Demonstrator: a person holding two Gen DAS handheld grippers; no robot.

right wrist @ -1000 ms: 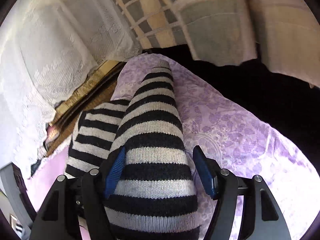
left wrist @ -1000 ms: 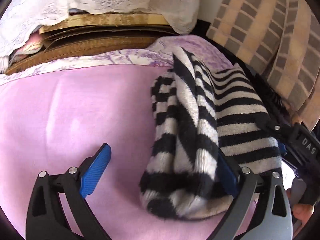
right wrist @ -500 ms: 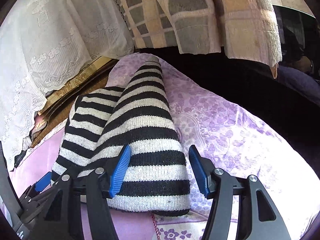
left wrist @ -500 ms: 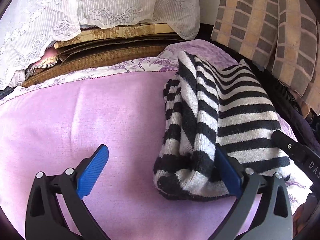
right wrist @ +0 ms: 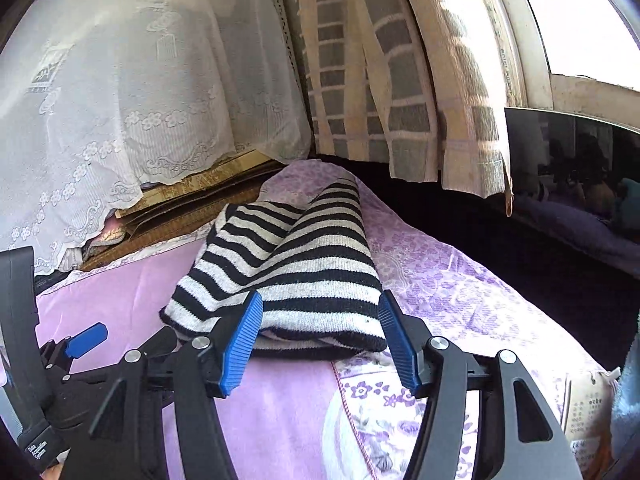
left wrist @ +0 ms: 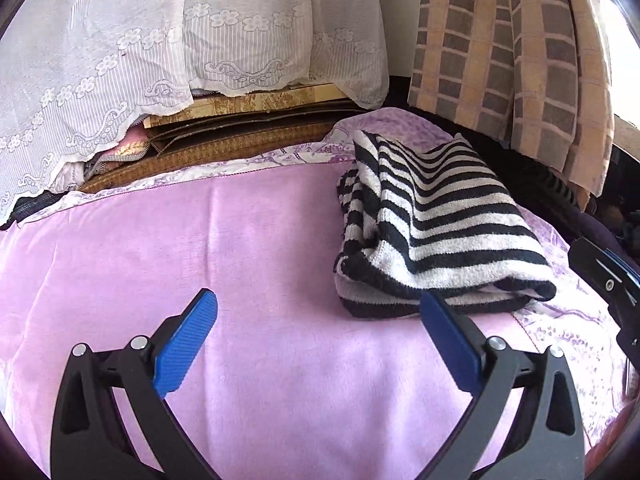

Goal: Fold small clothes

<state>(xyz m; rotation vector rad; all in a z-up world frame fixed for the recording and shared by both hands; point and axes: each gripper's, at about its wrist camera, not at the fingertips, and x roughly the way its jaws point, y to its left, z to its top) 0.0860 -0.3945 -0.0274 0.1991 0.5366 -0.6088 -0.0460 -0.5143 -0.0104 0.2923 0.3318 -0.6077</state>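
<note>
Pink blanket (left wrist: 248, 240) covers your bed | one folded striped garment (left wrist: 436, 236) | your two hand-held grippers: left (left wrist: 320, 338) wide, empty; right (right wrist: 320, 336) wide, empty, before garment

The sweater (left wrist: 436, 232) is a fuzzy, matt knit with black and pale stripes. Under it the blanket (left wrist: 200, 248) looks like soft pink fleece, faintly napped, edged by a thinner printed floral sheet (right wrist: 432, 280). At upper left of the frame, the lace curtain (left wrist: 160, 40) is sheer and embroidered. The left claw (left wrist: 318, 338) is matt black plastic with ribbed blue pads (left wrist: 188, 344) and shiny metal screws, as is the right claw (right wrist: 320, 340).
</note>
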